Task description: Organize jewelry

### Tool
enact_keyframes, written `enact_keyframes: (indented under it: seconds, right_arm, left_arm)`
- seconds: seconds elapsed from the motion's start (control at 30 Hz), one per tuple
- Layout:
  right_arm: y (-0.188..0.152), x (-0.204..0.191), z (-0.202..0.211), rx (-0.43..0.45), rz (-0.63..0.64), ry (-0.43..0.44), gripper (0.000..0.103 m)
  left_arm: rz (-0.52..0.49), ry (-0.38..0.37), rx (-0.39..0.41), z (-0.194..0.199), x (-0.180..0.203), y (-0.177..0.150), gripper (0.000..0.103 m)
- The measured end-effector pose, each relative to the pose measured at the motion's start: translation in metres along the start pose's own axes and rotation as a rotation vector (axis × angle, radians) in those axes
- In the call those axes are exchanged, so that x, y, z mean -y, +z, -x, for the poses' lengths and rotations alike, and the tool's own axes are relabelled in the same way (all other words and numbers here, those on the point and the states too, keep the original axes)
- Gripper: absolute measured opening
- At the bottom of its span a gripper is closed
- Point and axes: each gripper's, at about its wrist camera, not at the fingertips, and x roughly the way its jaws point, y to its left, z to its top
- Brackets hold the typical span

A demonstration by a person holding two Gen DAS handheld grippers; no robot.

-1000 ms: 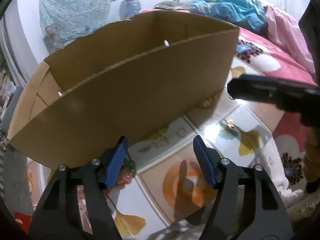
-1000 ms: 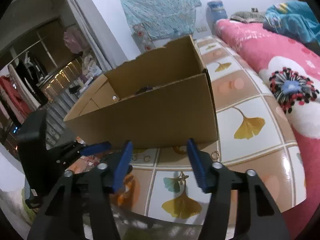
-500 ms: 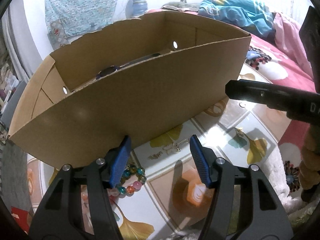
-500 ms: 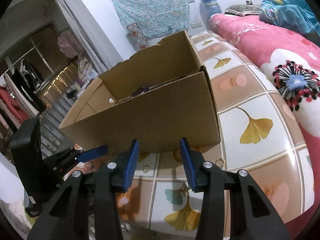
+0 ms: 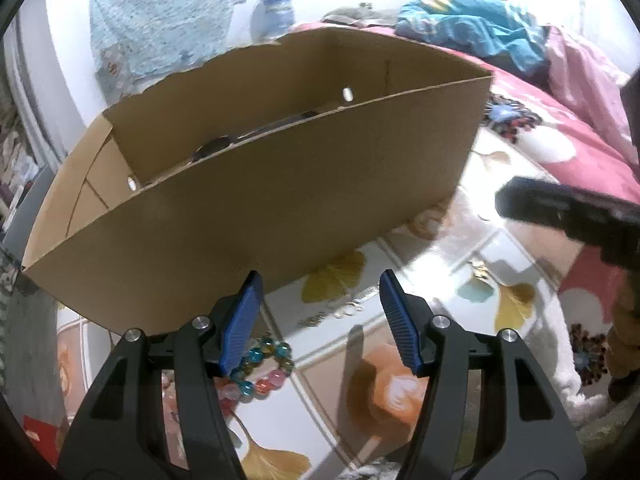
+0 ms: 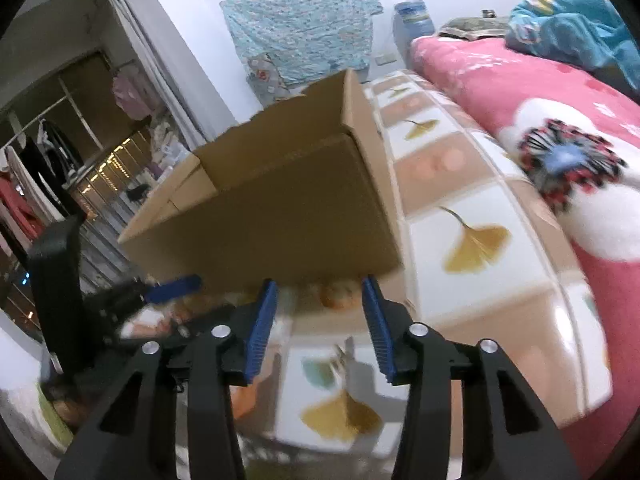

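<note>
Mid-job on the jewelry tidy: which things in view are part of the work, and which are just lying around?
Part of the job:
- beaded bracelet by the left gripper
- thin chain on the mat
- cardboard box
- right gripper, nothing between its fingers

Just lying about:
- pink floral blanket
- blue bedding
- patterned cloth on the wall
- water jug

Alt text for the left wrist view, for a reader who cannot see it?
The left gripper, jaws open and empty, points down at a tiled mat before an open cardboard box. A beaded bracelet lies beside its left finger; the right gripper enters from the right.
</note>
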Motion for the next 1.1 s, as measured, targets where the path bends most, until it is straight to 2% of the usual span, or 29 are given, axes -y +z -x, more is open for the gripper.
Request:
enact_keyframes:
  seconds: [0.2,0.4,0.53,0.6,0.77,0.87,1.1]
  right_arm:
    - [-0.031,0.021,0.027,-0.027,-0.013,-0.079,0.05]
    - [-0.034,0.024,0.024,-0.065,-0.022,-0.11,0.049]
    - [-0.031,0.018,0.022,-0.053,0.0,-0.129,0.049]
    - [-0.029,0.014,0.02,-0.051,0.009,-0.125,0.047]
    - [-0.031,0.006,0.012,-0.061,0.047,-0.126,0.044]
    - [-0.033,0.002,0.006,-0.086,0.063,-0.122,0.039]
    - [-0.032,0.003,0.008,-0.074,0.066,-0.157,0.035]
  left_arm:
    - [-0.041,-0.06,-0.004,0.008,0.019,-0.007,0.058]
    - [-0.113,-0.125,-0.026,0.006,0.04,-0.005,0.057]
    - [-0.105,-0.123,-0.074,-0.004,0.039,-0.004,0.045]
    - [-0.084,-0.127,-0.094,-0.008,0.036,-0.001,0.035]
    - [-0.068,-0.127,-0.094,-0.011,0.031,-0.001,0.029]
    - [-0.052,-0.167,-0.121,-0.013,0.031,-0.008,0.027]
    - [-0.107,-0.304,-0.093,-0.016,0.055,0.003,0.027]
